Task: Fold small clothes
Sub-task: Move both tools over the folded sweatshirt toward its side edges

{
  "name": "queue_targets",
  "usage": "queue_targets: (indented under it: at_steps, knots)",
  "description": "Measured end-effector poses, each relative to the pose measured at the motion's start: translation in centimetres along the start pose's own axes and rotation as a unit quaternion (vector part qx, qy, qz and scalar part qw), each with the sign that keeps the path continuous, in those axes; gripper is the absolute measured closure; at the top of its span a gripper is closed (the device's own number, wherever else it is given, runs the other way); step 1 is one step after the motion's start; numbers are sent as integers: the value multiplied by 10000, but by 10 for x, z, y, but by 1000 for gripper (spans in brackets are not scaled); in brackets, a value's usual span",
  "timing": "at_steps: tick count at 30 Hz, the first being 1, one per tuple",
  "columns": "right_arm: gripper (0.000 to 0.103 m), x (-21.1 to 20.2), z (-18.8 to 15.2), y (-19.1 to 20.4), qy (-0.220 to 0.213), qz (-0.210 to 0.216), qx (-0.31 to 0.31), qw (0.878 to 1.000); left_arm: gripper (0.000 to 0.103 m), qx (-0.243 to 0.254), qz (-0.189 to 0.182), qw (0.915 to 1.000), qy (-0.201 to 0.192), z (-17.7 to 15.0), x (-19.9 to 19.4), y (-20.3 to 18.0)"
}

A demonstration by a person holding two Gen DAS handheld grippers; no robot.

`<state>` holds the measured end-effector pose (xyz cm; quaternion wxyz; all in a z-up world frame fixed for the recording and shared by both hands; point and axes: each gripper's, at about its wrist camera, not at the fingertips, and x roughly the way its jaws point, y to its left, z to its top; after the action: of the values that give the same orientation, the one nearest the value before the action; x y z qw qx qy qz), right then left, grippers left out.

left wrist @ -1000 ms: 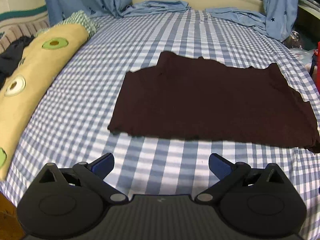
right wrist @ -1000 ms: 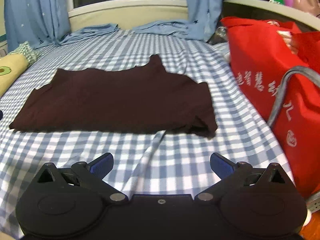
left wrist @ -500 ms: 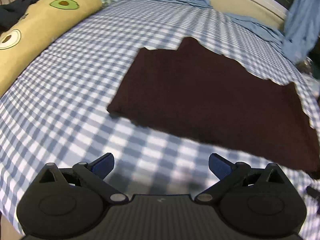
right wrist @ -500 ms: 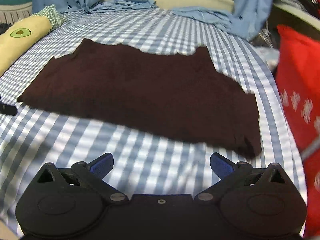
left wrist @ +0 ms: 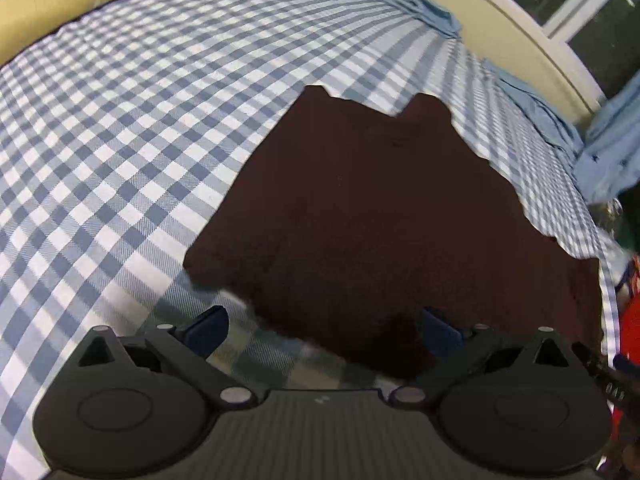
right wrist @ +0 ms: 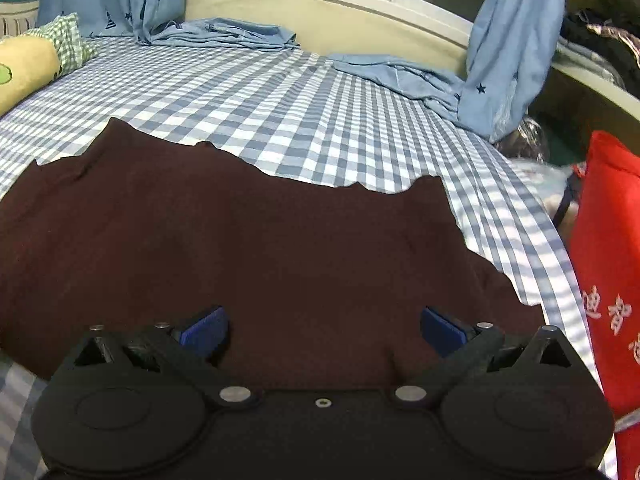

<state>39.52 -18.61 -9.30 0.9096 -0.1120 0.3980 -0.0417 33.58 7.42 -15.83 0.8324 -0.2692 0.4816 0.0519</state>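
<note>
Clearly, from the left wrist view, the left gripper (left wrist: 322, 326) hangs low over the near left corner of the dark maroon garment (left wrist: 384, 216), its blue fingers (left wrist: 206, 328) spread wide with nothing between them. One finger sits over the checked bedsheet (left wrist: 132, 120), the other over the cloth's near edge. The garment lies flat on the bed, its far edge ragged against the checks. The risk here is in what gets pinched: the loose sheet sits right under the hem, and fingers closing too deep could take sheet and cloth together, dragging the bedding into the fold. If the garment is already doubled over, which I cannot tell, a shallow pinch could catch only the top layer and peel it open. A yellow bolster (left wrist: 52, 4) lies along the far left, well clear.

From the right wrist view, the right gripper (right wrist: 322, 326) hovers over the garment's near edge towards its right side, fingers (right wrist: 442, 330) likewise spread and empty. Both fingers sit above the cloth here, so a grab may bunch the fabric instead of taking the corner, leaving a crooked fold. The dark cloth hides its own creases and layers, which makes the hem hard to judge. A red bag (right wrist: 608, 272) stands just beside the bed's right edge, and a wide swing could knock against it. Blue curtains (right wrist: 504, 48) hang beyond.
</note>
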Motion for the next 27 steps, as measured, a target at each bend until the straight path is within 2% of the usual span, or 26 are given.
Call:
queue_targets:
  at_steps: [6,14,17,27]
  knots:
    - [0,19,-1,24,257,47,-339,9991,1,-414,37,9978,520,12,27,10]
    - [1,31,-23,39,533,-68,-379,9978,1,-419,260,9976,480,12,34,4]
    - [1,29,-31,38,392,-121,-170,9990,1,-303,431,9974,487,11,36,-4]
    - [1,31,-28,32,609,-36,118,9981,1,-128,728,9955,600,13,42,-15]
